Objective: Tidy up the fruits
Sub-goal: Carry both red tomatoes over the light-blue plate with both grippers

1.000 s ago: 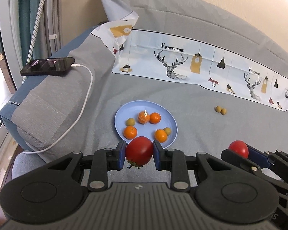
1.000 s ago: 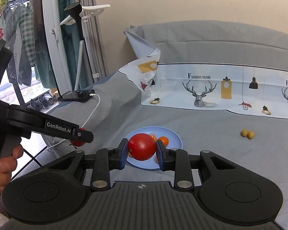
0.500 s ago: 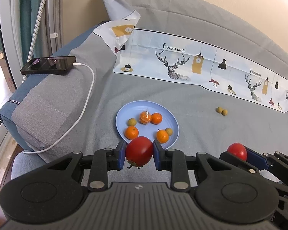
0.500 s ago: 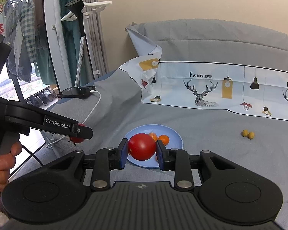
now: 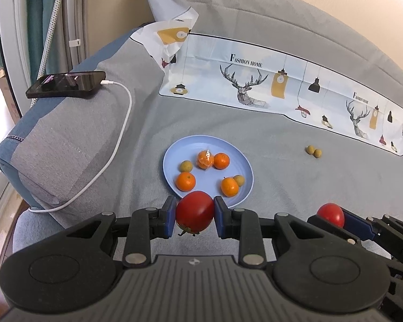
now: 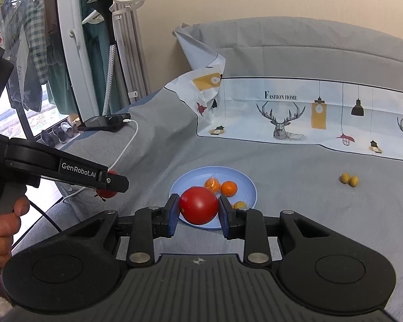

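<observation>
My left gripper (image 5: 194, 216) is shut on a red tomato (image 5: 194, 210), hanging just in front of the near rim of a light blue plate (image 5: 172, 153). On the plate lie several small oranges (image 5: 186, 181) and two small yellow-green fruits (image 5: 186, 165). My right gripper (image 6: 198, 209) is shut on a second red tomato (image 6: 198, 205), held above the plate (image 6: 244, 178) near its front edge. In the left wrist view that second tomato (image 5: 331, 213) shows at lower right. The left gripper (image 6: 108, 185) with its tomato (image 6: 107, 192) appears at left in the right wrist view.
Two small yellow-green fruits (image 5: 313, 151) lie loose on the grey bed cover, right of the plate. A phone (image 5: 67, 83) with a white charging cable (image 5: 115, 150) rests on a grey cushion at left. A printed cloth (image 5: 268, 83) lies behind the plate. A hand (image 6: 2, 228) grips the left tool.
Both grippers keep their tomatoes. The view has crept slightly back from the plate; the right gripper's tomato has shifted a little lower and rightward in the left wrist view.
</observation>
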